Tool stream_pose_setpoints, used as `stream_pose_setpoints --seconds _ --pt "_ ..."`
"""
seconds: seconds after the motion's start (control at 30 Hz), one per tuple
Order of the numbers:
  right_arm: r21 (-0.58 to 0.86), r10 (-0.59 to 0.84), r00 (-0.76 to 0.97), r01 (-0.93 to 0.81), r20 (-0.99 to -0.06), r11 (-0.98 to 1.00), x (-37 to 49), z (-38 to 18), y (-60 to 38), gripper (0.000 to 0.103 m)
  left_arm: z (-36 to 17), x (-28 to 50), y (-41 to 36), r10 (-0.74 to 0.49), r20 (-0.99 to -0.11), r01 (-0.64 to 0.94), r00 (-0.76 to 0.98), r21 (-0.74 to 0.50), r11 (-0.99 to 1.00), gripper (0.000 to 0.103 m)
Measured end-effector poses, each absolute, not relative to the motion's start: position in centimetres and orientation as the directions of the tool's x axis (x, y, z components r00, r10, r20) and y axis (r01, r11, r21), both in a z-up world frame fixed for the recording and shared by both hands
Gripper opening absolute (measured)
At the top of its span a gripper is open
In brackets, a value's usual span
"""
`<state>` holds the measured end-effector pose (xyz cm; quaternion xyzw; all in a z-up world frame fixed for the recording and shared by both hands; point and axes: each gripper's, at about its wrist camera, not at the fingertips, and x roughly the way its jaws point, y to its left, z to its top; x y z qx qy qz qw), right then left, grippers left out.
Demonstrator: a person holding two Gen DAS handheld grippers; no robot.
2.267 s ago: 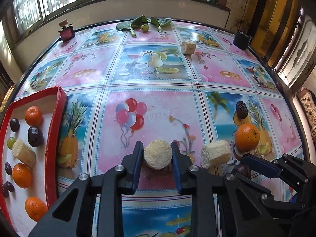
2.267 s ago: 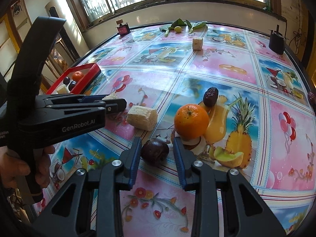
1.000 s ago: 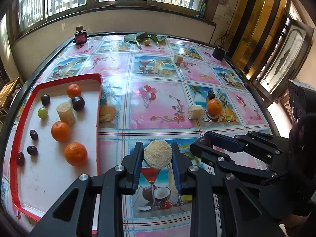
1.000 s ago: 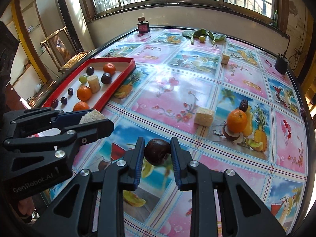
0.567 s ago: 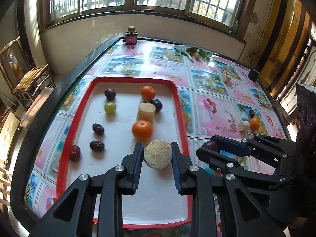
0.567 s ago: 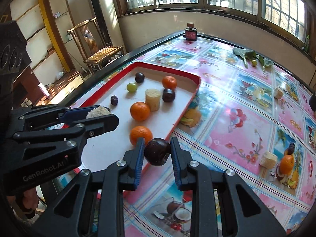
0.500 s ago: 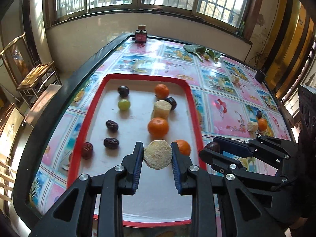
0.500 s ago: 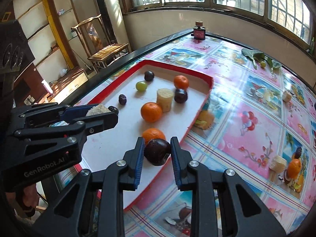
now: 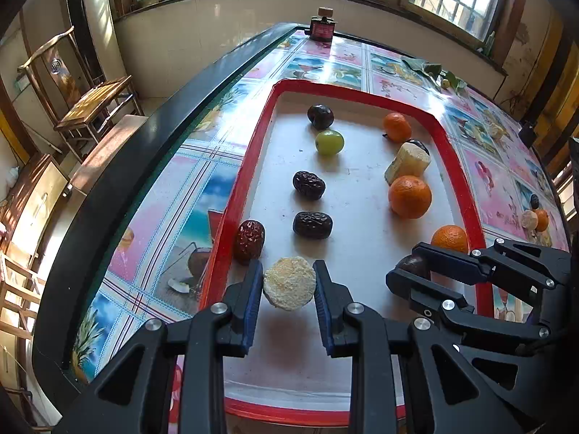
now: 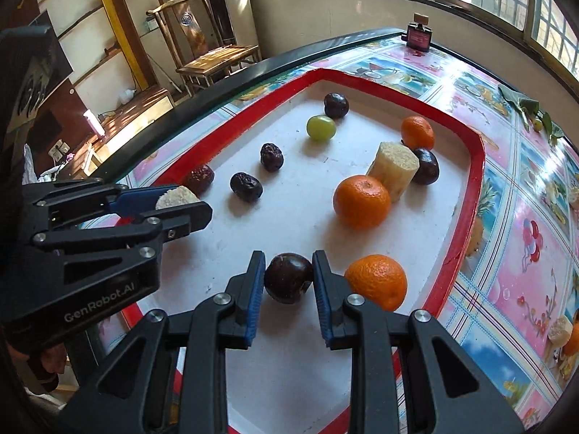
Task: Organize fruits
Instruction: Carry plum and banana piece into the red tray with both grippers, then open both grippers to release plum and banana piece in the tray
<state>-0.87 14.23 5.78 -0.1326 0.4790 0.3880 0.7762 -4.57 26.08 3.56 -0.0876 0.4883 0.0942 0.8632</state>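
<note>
Step in hand: delivery over red tray (image 9: 466,195). Left gripper (image 9: 288,284) clamps cane piece (image 9: 288,283), right gripper (image 10: 288,277) clamps dark plum (image 10: 288,277). Next move, likely: lower, release clear of orange (image 10: 376,281) just beside

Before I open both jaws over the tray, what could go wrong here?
Three things I would watch:
1. The dark round fruit in the right gripper sits right beside an orange; released, it may roll into it or bump it toward the red rim.
2. The pale cane piece in the left gripper hangs close to a red date; it could land against it.
3. The two grippers are close together, so opening both may make them clash.
</note>
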Motion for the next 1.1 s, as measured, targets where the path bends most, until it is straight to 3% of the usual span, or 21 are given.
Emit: stream_pose_setpoints --seconds 0.1,0.17,0.23,0.57,0.73,1.1 --pt "0.166 0.468 0.233 -0.729 -0.853 0.664 -0.7 5.6 14.3 0.029 3.2 -4.3 26.0 0.076 -0.866 -0.238 0.495 -0.050 0.970 0.030" --pt "0.161 0.461 0.229 -0.732 -0.857 0.663 -0.6 5.6 14.4 0.029 3.2 -4.2 25.7 0.098 -0.865 -0.238 0.492 -0.026 0.971 0.044" --pt "0.159 0.457 0.231 -0.728 -0.859 0.667 -0.6 5.6 14.3 0.029 3.2 -4.0 25.6 0.129 -0.863 -0.239 0.488 0.010 0.971 0.050" --pt "0.179 0.439 0.202 -0.709 -0.876 0.683 -0.5 5.9 13.1 0.033 3.5 -4.1 25.0 0.158 -0.871 -0.231 0.465 0.054 0.972 0.067" --pt "0.191 0.458 0.214 -0.701 -0.863 0.687 -1.0 6.8 11.9 0.045 4.2 -4.5 24.5 0.184 -0.859 -0.229 0.478 0.080 0.970 0.072" --pt "0.195 0.484 0.241 -0.700 -0.841 0.687 -2.4 8.6 9.3 0.046 5.6 -5.1 22.6 0.212 -0.838 -0.236 0.503 0.102 0.966 0.075"
